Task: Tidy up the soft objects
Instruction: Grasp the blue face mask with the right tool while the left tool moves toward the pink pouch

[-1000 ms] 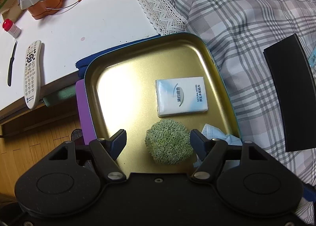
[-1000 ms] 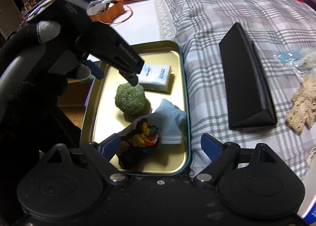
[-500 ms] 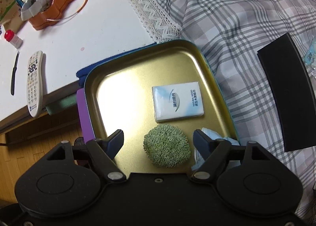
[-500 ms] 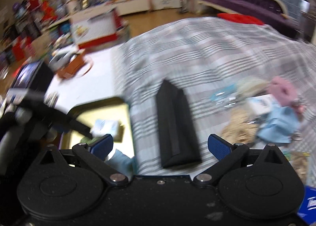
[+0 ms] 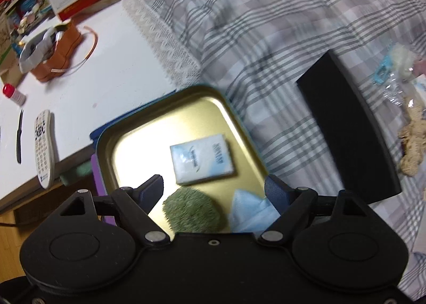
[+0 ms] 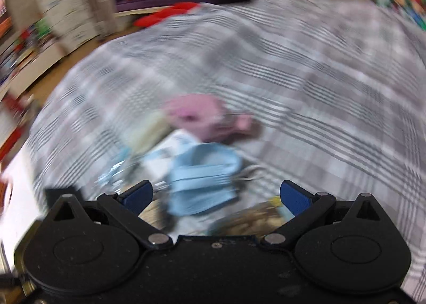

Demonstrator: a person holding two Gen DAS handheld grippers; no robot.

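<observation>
Over on the bed, your right claw [image 6: 215,197] is spread wide with nothing in it, hovering over the leftover pile: a light blue face mask [image 6: 203,176] just ahead of the fingers, a pink plush thing [image 6: 202,115] behind it. That view is badly smeared, so I can't tell what the rest of the pile is. I'd say you're between items, going for the next pick, probably the mask. It's thin and floppy, so come down low and pinch a fold, not a strap

Your left claw [image 5: 214,189] is also apart and empty, hanging over the gold tin tray [image 5: 127,141], where the tissue pack [image 5: 202,160], green fuzzy ball [image 5: 191,212] and another blue mask [image 5: 250,211] sit

Compared with a second ago, the right claw has swung off the tray and across the black case [image 5: 346,128] to the pile, while the left has lifted back a little
</observation>
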